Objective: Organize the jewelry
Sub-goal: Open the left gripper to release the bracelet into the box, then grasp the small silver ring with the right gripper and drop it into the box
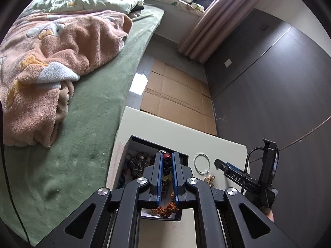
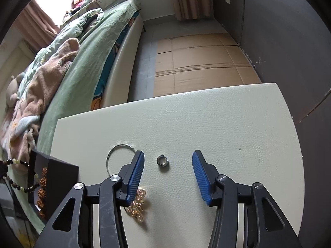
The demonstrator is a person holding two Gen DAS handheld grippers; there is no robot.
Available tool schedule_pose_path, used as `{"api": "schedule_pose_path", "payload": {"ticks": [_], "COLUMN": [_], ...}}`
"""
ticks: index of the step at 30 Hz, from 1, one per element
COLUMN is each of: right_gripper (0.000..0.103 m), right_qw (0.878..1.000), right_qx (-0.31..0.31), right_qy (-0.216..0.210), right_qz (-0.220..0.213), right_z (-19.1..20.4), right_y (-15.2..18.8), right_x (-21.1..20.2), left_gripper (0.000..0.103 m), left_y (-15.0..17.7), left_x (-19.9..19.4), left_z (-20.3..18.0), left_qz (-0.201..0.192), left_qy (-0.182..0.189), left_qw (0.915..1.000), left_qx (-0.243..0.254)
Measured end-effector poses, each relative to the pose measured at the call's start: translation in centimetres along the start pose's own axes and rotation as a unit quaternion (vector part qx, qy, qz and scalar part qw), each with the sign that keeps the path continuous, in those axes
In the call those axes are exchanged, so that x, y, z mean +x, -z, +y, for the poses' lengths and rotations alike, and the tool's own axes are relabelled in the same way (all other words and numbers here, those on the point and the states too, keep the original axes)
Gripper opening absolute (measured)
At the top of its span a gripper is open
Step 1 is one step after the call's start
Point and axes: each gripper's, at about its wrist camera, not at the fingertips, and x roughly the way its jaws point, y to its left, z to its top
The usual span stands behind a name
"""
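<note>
My left gripper [image 1: 167,157] is shut on a beaded bracelet [image 1: 166,163] with dark, red and yellow beads, held above the open black jewelry box [image 1: 132,144]. The box holds tangled chains and a brown seed bracelet [image 1: 165,207]. My right gripper [image 2: 168,155] is open above the white table, with a small silver ring [image 2: 163,160] between its fingers. A silver bangle [image 2: 115,155] and a gold bee brooch [image 2: 137,204] lie left of it. The beaded bracelet [image 2: 18,173] and the box [image 2: 60,177] show at the right wrist view's left edge.
The white table [image 2: 206,124] stands beside a bed with a green cover [image 1: 93,103] and an orange blanket [image 1: 51,62]. Flattened cardboard [image 2: 196,62] lies on the floor beyond. A dark wall [image 2: 289,41] runs along the right. The right gripper [image 1: 219,163] shows in the left wrist view.
</note>
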Motion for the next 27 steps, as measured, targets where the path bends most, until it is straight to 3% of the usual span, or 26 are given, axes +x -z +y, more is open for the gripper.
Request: {"api": "schedule_pose_path", "payload": {"ticks": [5, 7, 10, 11, 15, 17, 23, 27], "right_gripper": [0.033, 0.015, 0.014, 0.014, 0.014, 0.014, 0.014, 0.014], "right_qw": [0.997, 0.994, 0.995, 0.996, 0.998, 0.998, 0.996, 0.992], "right_qx": [-0.052, -0.065, -0.064, -0.061, -0.052, -0.048, -0.051, -0.056], "right_qy": [0.058, 0.084, 0.070, 0.063, 0.039, 0.014, -0.051, -0.095], "right_qz": [-0.001, 0.001, 0.008, 0.009, -0.008, -0.022, -0.051, -0.061], "right_z": [2.0, 2.4, 2.3, 2.2, 2.4, 2.9, 5.0, 6.6], "right_y": [0.4, 0.5, 0.5, 0.6, 0.5, 0.4, 0.6, 0.8], "right_x": [0.8, 0.8, 0.6, 0.4, -1.5, -3.0, -6.5, -8.0], "left_gripper": [0.009, 0.009, 0.011, 0.018, 0.067, 0.072, 0.073, 0.094], "left_y": [-0.2, -0.1, -0.1, -0.2, -0.1, -0.1, 0.0, 0.0], "left_x": [0.7, 0.8, 0.8, 0.8, -0.2, -0.6, -0.8, -1.3], "left_z": [0.7, 0.9, 1.2, 1.3, 1.5, 1.4, 1.5, 2.3], "left_qz": [0.019, 0.025, 0.030, 0.030, 0.007, -0.002, -0.008, -0.025], "left_qy": [0.004, 0.004, 0.004, 0.003, 0.000, -0.001, -0.020, -0.019], "left_qw": [0.9997, 0.9995, 0.9993, 0.9993, 0.9996, 0.9997, 0.9997, 0.9993], "left_qx": [-0.012, -0.017, -0.022, -0.024, -0.027, -0.024, -0.014, -0.022]}}
